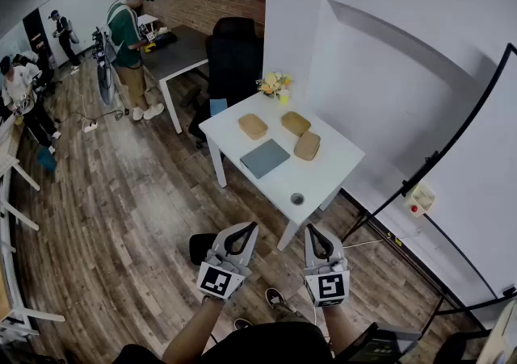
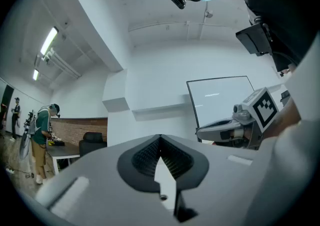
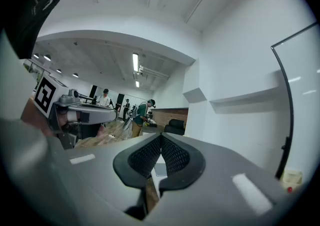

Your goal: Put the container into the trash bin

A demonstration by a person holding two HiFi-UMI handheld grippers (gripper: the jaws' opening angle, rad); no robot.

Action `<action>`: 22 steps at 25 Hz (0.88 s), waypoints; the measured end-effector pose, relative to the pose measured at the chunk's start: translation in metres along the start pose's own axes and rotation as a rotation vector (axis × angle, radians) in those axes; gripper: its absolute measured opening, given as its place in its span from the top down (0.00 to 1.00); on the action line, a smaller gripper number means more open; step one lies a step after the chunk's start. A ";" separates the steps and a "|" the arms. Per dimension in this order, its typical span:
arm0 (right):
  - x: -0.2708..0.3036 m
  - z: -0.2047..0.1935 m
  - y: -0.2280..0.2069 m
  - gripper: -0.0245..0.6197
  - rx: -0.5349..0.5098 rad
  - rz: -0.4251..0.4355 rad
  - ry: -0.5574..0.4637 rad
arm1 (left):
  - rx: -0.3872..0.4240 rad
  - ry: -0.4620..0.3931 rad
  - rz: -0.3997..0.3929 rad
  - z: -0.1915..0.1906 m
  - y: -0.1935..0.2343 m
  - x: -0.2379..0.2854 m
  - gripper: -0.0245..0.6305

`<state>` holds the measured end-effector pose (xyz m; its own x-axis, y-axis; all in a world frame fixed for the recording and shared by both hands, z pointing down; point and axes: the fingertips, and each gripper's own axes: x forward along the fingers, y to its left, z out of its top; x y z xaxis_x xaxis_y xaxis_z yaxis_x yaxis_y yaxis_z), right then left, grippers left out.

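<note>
A black round trash bin (image 1: 199, 246) stands on the wooden floor off the table's near corner, partly hidden behind the left gripper (image 1: 245, 229), whose jaws are pressed together on nothing. The right gripper (image 1: 312, 230) is likewise closed and empty. Three tan shallow paper containers (image 1: 253, 126) lie toward the white table's (image 1: 323, 185) far edge. Since they look alike, the wrong one may get picked, and a thin rim could slip from the pads.

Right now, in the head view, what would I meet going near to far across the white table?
Small dark round object → flat grey-blue rectangular pad → bunch of pale flowers. The tan containers overlap the pad, so skipped.
</note>
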<state>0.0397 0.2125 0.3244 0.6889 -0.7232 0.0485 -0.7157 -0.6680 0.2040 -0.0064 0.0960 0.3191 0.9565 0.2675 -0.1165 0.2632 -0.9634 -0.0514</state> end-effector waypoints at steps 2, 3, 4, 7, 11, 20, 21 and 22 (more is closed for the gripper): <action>0.001 -0.003 -0.003 0.94 0.013 -0.006 0.002 | 0.016 -0.040 0.001 -0.005 0.003 0.003 0.98; 0.001 -0.004 -0.004 0.94 0.017 -0.007 0.005 | 0.020 -0.051 -0.001 -0.006 0.004 0.004 0.98; 0.001 -0.003 -0.005 0.94 0.019 -0.006 0.008 | 0.018 -0.045 -0.005 -0.004 0.002 0.004 0.98; -0.001 -0.003 -0.005 0.90 0.021 -0.002 0.014 | 0.001 -0.003 -0.020 0.002 -0.005 0.004 0.98; -0.004 -0.008 -0.004 0.90 0.024 -0.006 0.003 | 0.008 -0.004 -0.024 0.003 -0.007 0.000 0.98; -0.004 -0.009 0.006 0.90 0.004 0.021 0.025 | -0.001 -0.001 -0.007 -0.001 -0.006 -0.001 0.98; -0.003 -0.009 0.007 0.90 0.002 0.027 0.030 | -0.001 0.005 -0.004 -0.003 -0.005 0.001 0.98; -0.002 -0.010 0.007 0.90 0.001 0.035 0.030 | 0.002 0.011 -0.004 -0.004 -0.006 0.003 0.98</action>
<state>0.0341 0.2111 0.3358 0.6662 -0.7409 0.0847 -0.7398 -0.6423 0.2006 -0.0051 0.1027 0.3233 0.9569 0.2708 -0.1049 0.2664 -0.9624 -0.0540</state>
